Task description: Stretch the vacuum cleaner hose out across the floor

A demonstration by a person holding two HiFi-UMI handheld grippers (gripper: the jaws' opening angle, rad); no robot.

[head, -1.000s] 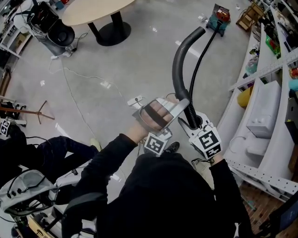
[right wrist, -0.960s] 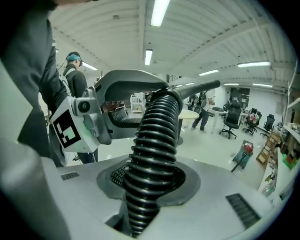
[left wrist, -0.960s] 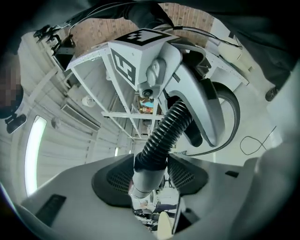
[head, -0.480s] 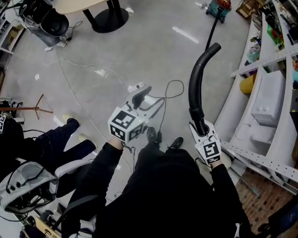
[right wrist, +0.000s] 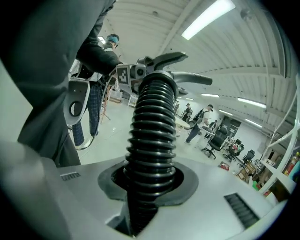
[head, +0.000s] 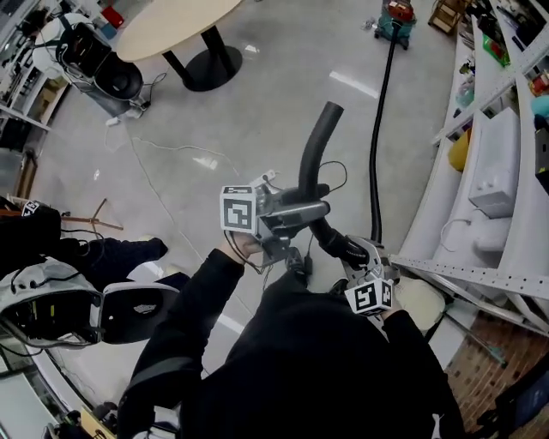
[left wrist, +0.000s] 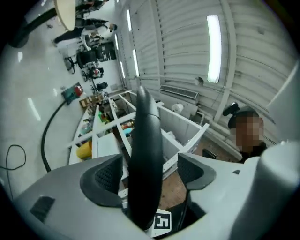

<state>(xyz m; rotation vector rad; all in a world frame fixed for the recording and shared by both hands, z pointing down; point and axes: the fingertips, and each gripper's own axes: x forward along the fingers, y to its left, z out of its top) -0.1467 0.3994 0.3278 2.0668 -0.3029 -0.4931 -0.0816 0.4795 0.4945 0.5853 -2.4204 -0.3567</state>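
The left hand-held gripper [left wrist: 147,174] has just opened wide, apparently loose around the hose [left wrist: 146,136]; only the right hand-held gripper [right wrist: 151,180] clamps it for pulling.

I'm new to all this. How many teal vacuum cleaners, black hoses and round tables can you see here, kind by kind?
Teal vacuum cleaner: 1
Black hose: 1
Round table: 1
Total: 3
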